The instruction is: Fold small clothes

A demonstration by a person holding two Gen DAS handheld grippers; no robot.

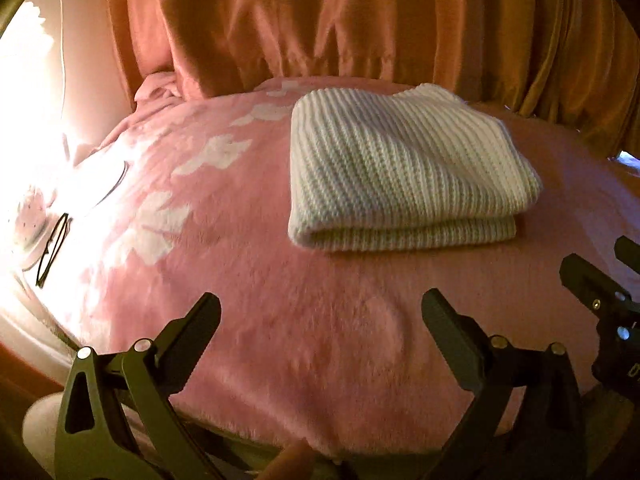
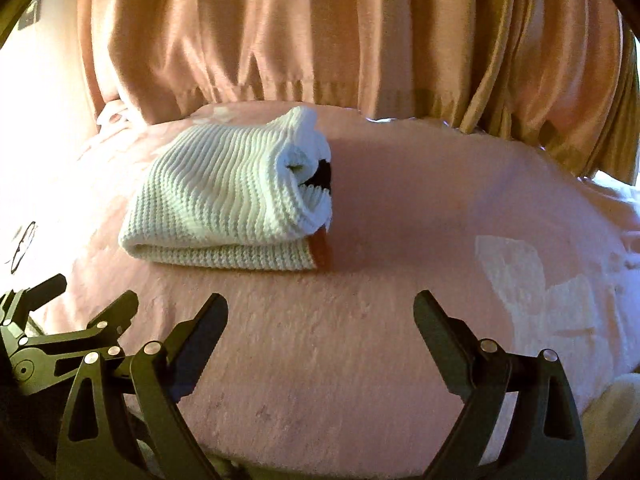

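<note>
White ribbed knit garment (image 1: 404, 172), folded in a thick bundle on pink plush blanket (image 1: 304, 344), near the far edge below orange curtain (image 1: 320, 20). Left gripper (image 1: 320, 316) and right gripper (image 2: 320, 312) both spread wide, grasping nothing, well short of the bundle. Risk, by judgement: loose layers gaping at the bundle's right end (image 2: 308, 176), liable to spring open if nudged or lifted one-sided. Eyeglasses (image 1: 52, 248) off left, well apart. Nothing between fingers and garment.
</note>
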